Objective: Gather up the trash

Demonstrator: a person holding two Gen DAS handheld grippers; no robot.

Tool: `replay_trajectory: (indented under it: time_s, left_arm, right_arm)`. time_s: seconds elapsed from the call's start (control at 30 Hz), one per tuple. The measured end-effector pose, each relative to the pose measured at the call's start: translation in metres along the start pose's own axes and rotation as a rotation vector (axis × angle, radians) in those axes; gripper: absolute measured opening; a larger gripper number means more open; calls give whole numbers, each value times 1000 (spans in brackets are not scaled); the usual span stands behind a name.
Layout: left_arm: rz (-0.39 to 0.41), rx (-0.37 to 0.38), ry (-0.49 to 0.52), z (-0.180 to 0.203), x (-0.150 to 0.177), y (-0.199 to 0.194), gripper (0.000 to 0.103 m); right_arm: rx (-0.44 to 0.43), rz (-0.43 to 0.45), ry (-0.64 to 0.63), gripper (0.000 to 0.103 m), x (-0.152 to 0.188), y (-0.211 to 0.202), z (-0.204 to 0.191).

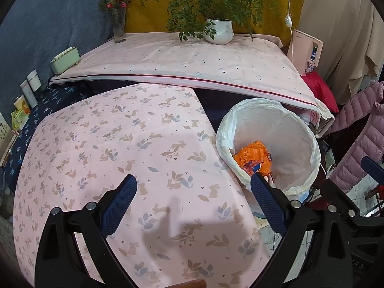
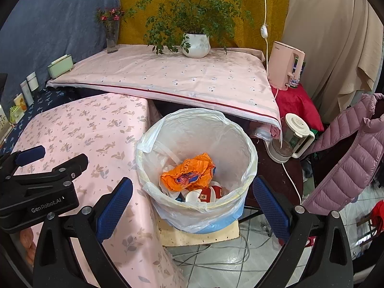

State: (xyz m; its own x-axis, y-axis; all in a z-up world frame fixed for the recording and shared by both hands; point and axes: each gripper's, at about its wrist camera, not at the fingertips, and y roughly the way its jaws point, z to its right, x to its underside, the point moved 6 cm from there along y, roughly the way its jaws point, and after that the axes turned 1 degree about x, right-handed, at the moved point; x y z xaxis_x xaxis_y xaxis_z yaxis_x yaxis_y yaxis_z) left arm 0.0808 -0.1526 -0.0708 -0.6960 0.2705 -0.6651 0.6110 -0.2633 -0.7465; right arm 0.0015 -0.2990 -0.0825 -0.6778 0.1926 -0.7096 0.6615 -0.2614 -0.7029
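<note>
1. Two grippers show, both with blue-padded fingers spread wide and nothing between them: the left gripper (image 1: 193, 187) hangs over the near tabletop, the right gripper (image 2: 192, 189) over the bin.
2. Under the left gripper lies a pink tablecloth printed with rabbits and leaves (image 1: 115, 144), bare of litter.
3. Just beside that tabletop's right edge stands a round bin lined with a white plastic bag (image 2: 148, 144), resting on a pale stained block (image 2: 199, 235) on the tiled floor.
4. Inside the bin sits a crumpled orange plastic wrapper (image 2: 189, 170) on top of a red-and-white paper cup (image 2: 211, 193) and other white scraps.
5. Right of the bin, a glass kettle with a white lid (image 2: 292, 134) stands near a mauve quilted jacket (image 2: 348, 158).
6. Farther back, a second tabletop under a pale pink cloth with a dark red stripe (image 2: 168, 76) carries a leafy plant in a white pot (image 2: 195, 44) and a glass vase of red flowers (image 2: 111, 38); a pink electric kettle (image 2: 284, 64) stands to its right.
</note>
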Motion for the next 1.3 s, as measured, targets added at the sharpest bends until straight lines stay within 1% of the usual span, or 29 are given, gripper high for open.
replay_trajectory:
  time_s: [1.3]
  left_arm:
    - [3, -9, -7, 4, 4, 0, 91]
  right_arm:
    - [3, -8, -3, 97, 9, 2, -1]
